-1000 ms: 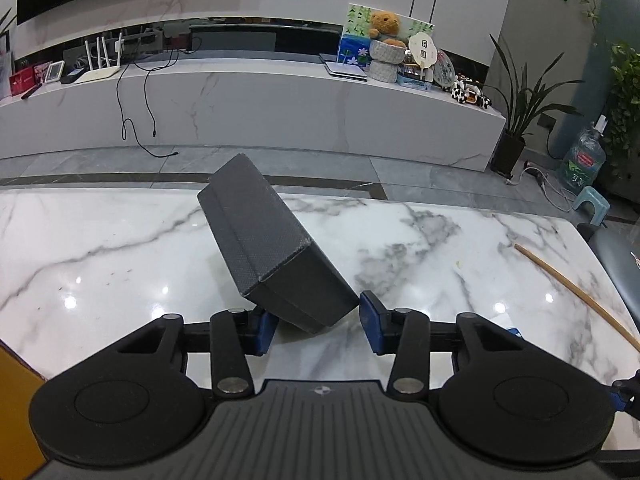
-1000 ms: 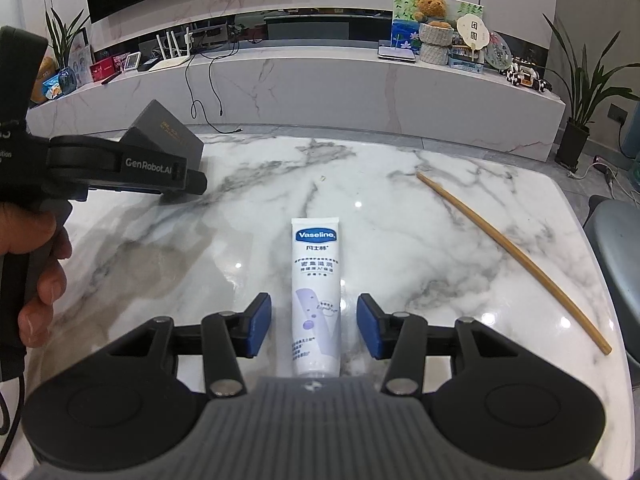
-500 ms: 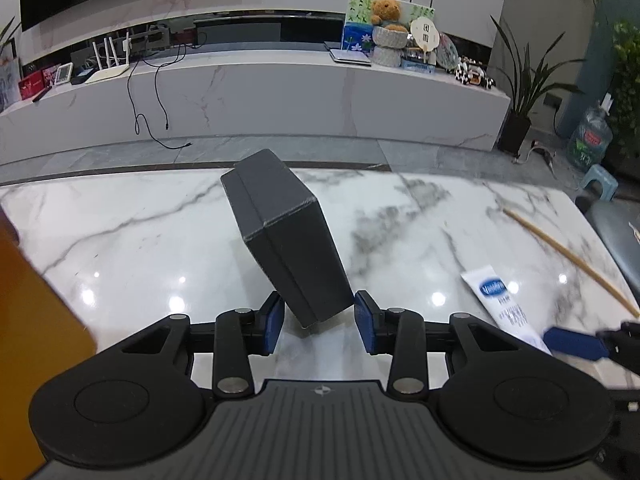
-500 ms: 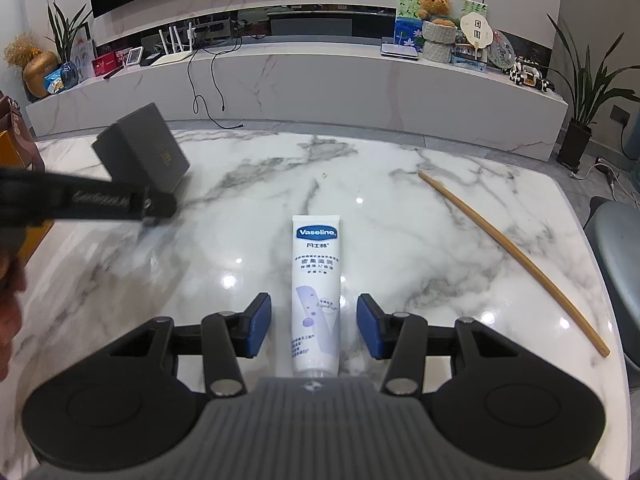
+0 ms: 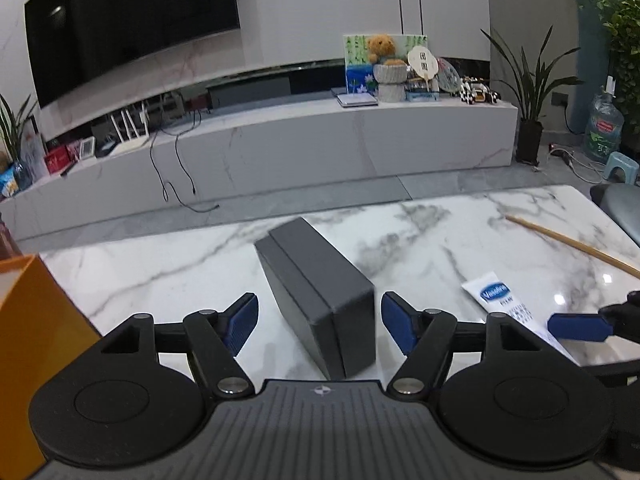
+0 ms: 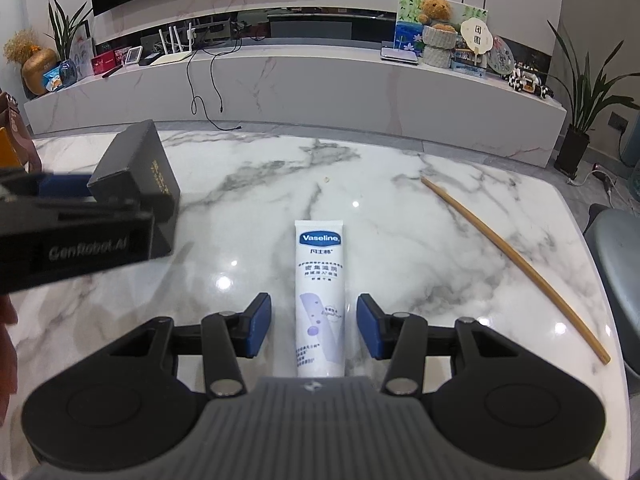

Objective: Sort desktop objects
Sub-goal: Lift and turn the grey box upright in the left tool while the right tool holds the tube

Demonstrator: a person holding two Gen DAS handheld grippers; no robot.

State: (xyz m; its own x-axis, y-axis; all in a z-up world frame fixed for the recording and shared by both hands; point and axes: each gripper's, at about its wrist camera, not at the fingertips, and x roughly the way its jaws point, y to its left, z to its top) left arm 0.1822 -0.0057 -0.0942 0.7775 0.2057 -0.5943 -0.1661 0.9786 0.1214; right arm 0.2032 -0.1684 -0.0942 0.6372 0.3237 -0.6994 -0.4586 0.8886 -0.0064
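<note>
The left gripper [image 5: 319, 320] is spread wide with the dark box [image 5: 316, 296] standing on edge between its pads, touching neither, so a careless nudge or uneven closing could, I judge, tip the box flat or skid it on the glossy marble table [image 5: 160, 264]. The right gripper [image 6: 314, 326] is likewise wide, straddling the white tube [image 6: 320, 296] lying straight ahead; closing too high may simply squeeze and slide it. Left of the left gripper an orange box [image 5: 36, 320] crowds in, a wooden stick [image 6: 516, 264] lies well right, and open tabletop stretches ahead toward the far edge.
</note>
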